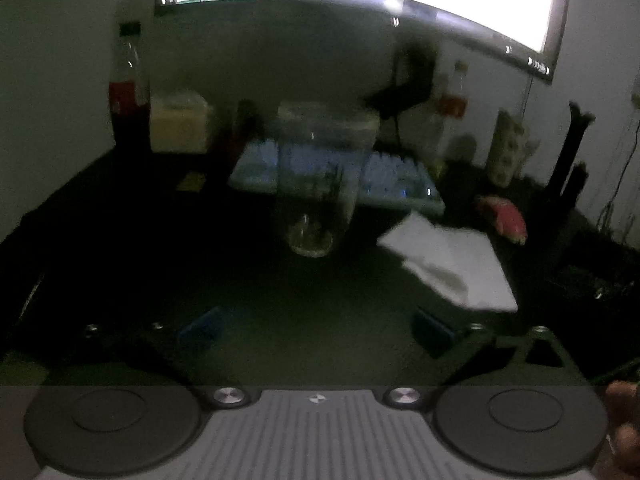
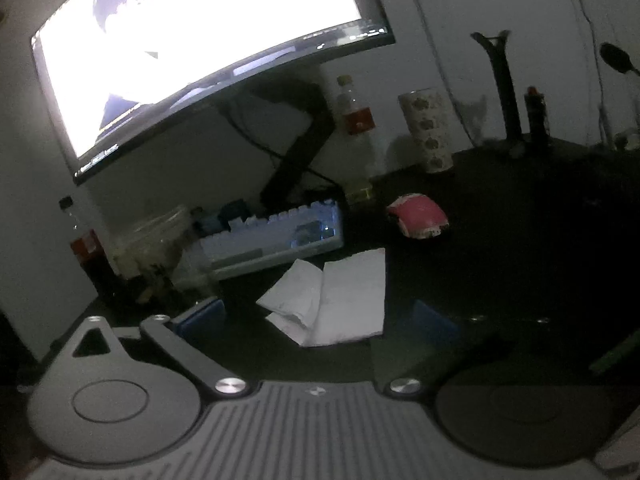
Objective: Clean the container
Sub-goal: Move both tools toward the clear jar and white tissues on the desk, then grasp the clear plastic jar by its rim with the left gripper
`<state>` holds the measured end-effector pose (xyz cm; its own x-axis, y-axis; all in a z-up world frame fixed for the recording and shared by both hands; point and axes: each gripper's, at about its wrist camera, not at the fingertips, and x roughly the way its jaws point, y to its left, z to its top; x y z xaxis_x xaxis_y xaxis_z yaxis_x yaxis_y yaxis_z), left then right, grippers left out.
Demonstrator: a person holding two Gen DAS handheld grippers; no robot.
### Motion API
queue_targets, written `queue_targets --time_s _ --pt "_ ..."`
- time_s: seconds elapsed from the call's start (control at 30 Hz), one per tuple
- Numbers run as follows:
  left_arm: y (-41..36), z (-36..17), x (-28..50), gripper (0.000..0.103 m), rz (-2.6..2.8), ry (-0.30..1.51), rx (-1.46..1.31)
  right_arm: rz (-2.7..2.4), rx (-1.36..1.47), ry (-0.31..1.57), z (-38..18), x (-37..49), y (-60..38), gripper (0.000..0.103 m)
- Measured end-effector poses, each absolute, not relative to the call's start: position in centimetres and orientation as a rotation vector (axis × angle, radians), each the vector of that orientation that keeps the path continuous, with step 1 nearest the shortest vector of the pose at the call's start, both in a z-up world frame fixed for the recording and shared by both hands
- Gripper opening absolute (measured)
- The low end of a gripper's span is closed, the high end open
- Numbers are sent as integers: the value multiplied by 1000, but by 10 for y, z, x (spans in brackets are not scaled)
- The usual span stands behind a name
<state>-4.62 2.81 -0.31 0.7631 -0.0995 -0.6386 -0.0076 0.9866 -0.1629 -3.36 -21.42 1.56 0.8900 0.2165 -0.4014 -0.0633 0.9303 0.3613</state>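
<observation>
- The monitor [image 2: 192, 52] is lit and overexposed; it stands at the back of the dark table [image 1: 280, 320] on a black stand [image 2: 296, 160].
- The table occupies the lower half of both views; its surface is near black and detail on it is hard to read.
- The keyboard [image 2: 272, 236] is light-coloured and lies below the monitor, with a faint blue glow at one end.
- The white paper towel [image 2: 340, 300], loosely folded, lies flat on the table in front of the keyboard.
- The patterned cup [image 2: 428, 132] stands upright near the wall, right of the monitor stand.
- The dark bottle [image 1: 128, 92] with a red label stands upright at the left edge of the table; a second bottle [image 2: 354, 112] with a red label stands by the wall near the monitor stand.
- The clear glass container [image 1: 316, 196] stands upright on the table in front of the keyboard, left of the paper towel and apart from it. The view is blurred; some residue seems to lie at its bottom.
- The pink object [image 2: 418, 220] lies on the table right of the keyboard.
- The left gripper [image 1: 320, 328] is spread, nothing between its blue pads; the container stands ahead of it, well apart.
- The right gripper [image 2: 320, 320] is spread wide; the near edge of the paper towel lies between its fingers, and the pads do not press on it.
</observation>
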Motion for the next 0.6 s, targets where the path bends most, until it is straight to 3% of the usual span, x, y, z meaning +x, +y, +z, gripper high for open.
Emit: queue_targets --time_s 0.27,0.37,0.4,0.47,0.5,0.6 --pt "29 -4 -38 102 -127 721 -162 152 314 420 5 -45 -233 103" --pt "32 2 -27 102 -165 689 -159 180 279 456 13 -35 -238 92" --pt "31 5 -21 102 -169 682 -141 212 290 477 12 -29 -239 83" --pt "27 13 -14 102 -152 649 -101 276 348 521 10 -17 -245 50" --pt "25 16 -10 102 -144 629 -78 300 378 533 6 -10 -248 1" --pt "15 28 1 99 -134 576 29 299 367 562 1 8 -248 3"
